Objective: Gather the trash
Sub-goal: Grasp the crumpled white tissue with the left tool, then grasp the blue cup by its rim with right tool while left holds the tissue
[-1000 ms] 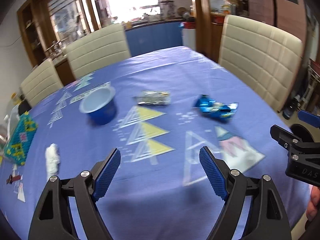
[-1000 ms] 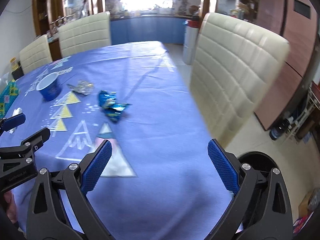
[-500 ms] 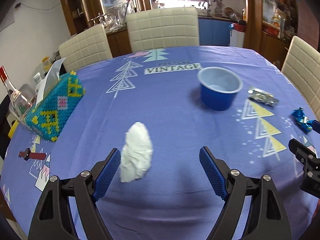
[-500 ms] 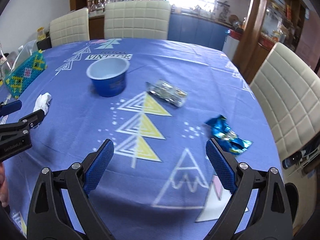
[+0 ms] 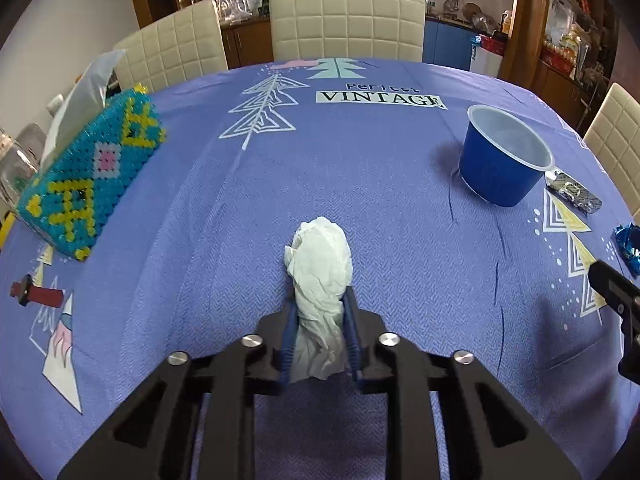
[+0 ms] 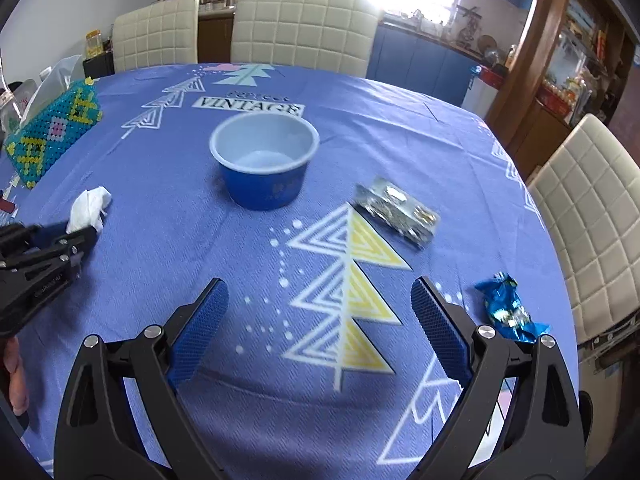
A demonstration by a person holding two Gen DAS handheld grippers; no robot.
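My left gripper (image 5: 319,308) is shut on a crumpled white tissue (image 5: 320,264) that lies on the blue tablecloth; the tissue also shows in the right wrist view (image 6: 89,208) with the left gripper (image 6: 86,236) around it. My right gripper (image 6: 318,312) is open and empty above the cloth. A blue cup (image 6: 264,160) stands upright ahead of it, also seen in the left wrist view (image 5: 502,156). A silver wrapper (image 6: 398,210) lies to the cup's right. A blue foil wrapper (image 6: 508,308) lies beside my right finger.
A beaded tissue box (image 5: 88,176) stands at the table's left side. Cream chairs (image 6: 300,28) stand around the table, one at the right edge (image 6: 592,216). The tablecloth (image 5: 360,152) has printed tree patterns.
My left gripper moved forward over the white tissue and closed on it. My right gripper swung left, so the cup and wrappers now lie ahead of it.
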